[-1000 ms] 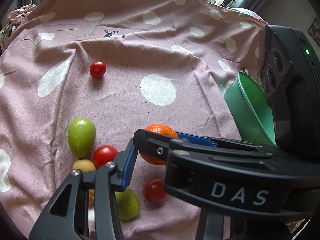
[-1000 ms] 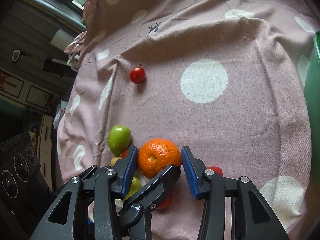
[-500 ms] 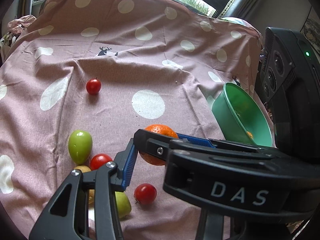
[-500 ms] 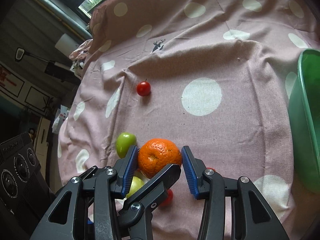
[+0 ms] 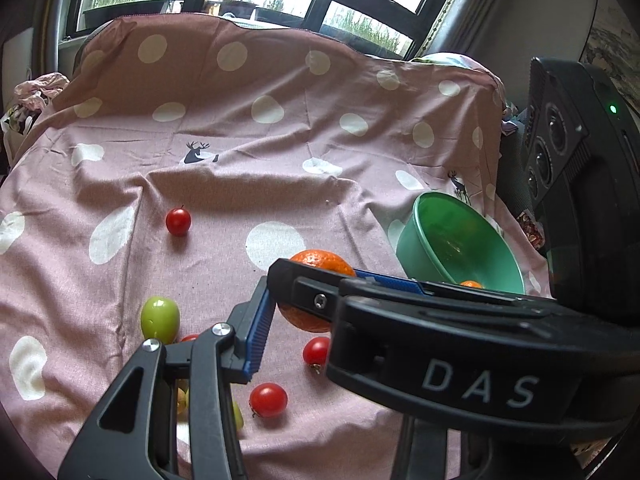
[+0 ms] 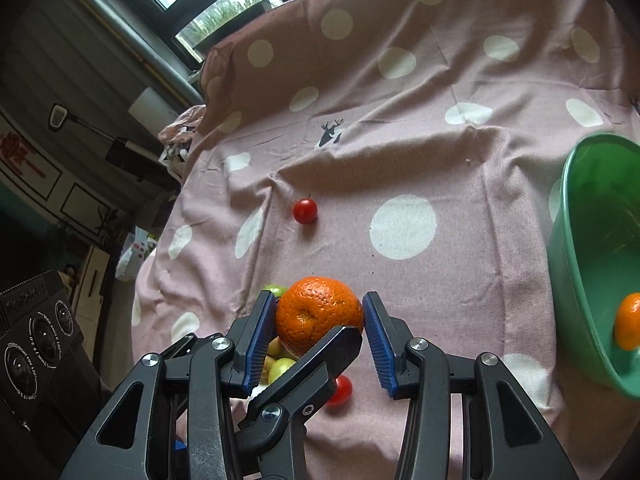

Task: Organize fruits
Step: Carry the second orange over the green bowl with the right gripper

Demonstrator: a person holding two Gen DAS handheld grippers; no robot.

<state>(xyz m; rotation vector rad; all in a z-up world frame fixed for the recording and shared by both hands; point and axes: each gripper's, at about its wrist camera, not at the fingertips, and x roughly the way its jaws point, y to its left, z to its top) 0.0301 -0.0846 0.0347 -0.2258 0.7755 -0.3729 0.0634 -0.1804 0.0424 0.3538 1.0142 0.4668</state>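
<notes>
The right gripper (image 6: 319, 306) clamps the orange (image 6: 318, 314) between its blue pads, clear of the cloth. The green bowl (image 6: 568, 264) lies off to the right of those fingers. The left gripper (image 5: 308, 316) crosses beneath (its grip hidden, cannot tell).

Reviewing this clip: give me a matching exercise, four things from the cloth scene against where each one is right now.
Things:
1. large orange
2. small orange
3. green bowl
4. lone red tomato

Places:
A. inside the bowl
B. alone on the cloth, far from the fruit pile
C. between the blue pads of the right hand-held gripper
D. tilted at the cloth's right side

Pairs: 1-C, 2-A, 3-D, 4-B
</notes>
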